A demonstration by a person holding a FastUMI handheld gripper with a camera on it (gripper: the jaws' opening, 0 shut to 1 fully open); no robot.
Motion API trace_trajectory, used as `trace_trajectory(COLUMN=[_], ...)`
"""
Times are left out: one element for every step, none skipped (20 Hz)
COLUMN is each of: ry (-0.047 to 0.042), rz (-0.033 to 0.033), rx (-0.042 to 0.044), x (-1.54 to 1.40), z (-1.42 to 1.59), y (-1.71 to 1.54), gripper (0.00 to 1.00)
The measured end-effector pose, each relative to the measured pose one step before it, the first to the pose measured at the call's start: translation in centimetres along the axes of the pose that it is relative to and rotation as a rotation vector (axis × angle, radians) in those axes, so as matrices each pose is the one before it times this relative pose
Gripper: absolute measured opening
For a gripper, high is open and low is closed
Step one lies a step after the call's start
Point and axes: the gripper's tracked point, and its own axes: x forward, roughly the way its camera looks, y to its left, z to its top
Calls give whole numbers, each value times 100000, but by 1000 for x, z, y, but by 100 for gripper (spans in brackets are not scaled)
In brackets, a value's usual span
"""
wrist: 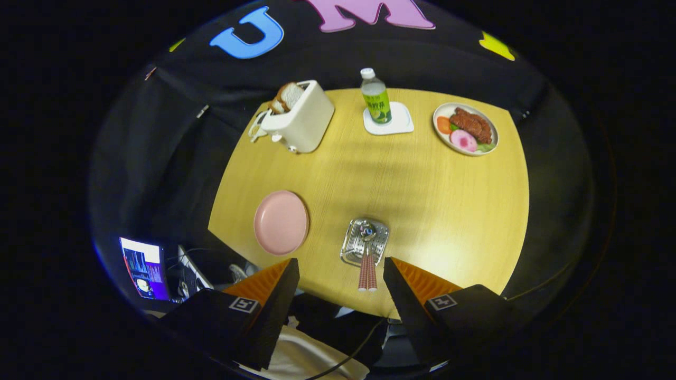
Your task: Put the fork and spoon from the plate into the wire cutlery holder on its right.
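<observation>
Our claw (340, 274) hangs high over the table (422, 211), spread wide, gripping and touching nothing. The holder (364, 241) sits just ahead of the fingers at twelve o'clock, with two handles (367, 272) leaning out between the tips. The pink plate (281, 222) lies bare at ten o'clock.

A white toaster (302, 122) with slices of bread (288, 96) in its slots stood at the far left of the round wooden bench (422, 200). Beside it, a clear plastic bottle with a green label (376, 97) stood upright on a white square coaster (392, 122). Farther right sat a white plate of food (466, 129) (meat, with sliced vegetables). A lit screen (143, 266) glowed below the bench's left edge.
</observation>
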Motion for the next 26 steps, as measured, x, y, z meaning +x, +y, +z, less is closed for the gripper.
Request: trace_trajectory(ry=[-6552,-6360,-5984,-5683,-5651,-4974,-5244,-4571,-4392,-4958,-5186,-4984,-5376,-5090,-4762,-3837,-3376,-2621,-1442,-454,446,395,79,138,354,529], rz=[-628,-382,-403,-883,-1031,-683,-844,-773,-807,-918,-1358,-1609,-2462,-2950,-2688,-1775,-1312,-1239,-1198,-976,-251,70,413,671,983,1586], rx=[1579,1351,605,6,-115,-433,-324,-728,-796,-720,-947,-1542,-1716,-1562,-797,-80,567,516,156,70,-22,57,234,-109,-312,-31], x=[-937,-876,-821,-870,-813,-787,-784,-621,-854,-702,-564,-601,-587,-385,-491,-312,-313,-276,-109,121,63,195,279,146,141,-2], z=[866,972,931,954,801,682,632,621,685,895,1002,991,913,658,743,663,508,393,149,-144,-191,-149,-76,-95,-223,-254], y=[309,470,450,282,436,553,576,652,513,625,571,439,133,-149,-27,368,235,146,85,-271,-15,-51,-104,-105,-184,3], gripper=[100,100,100,99,100,99,99,99,99,99,99,99,99,99,99,99,99,99,99,99,99,99,99,99,99,99])
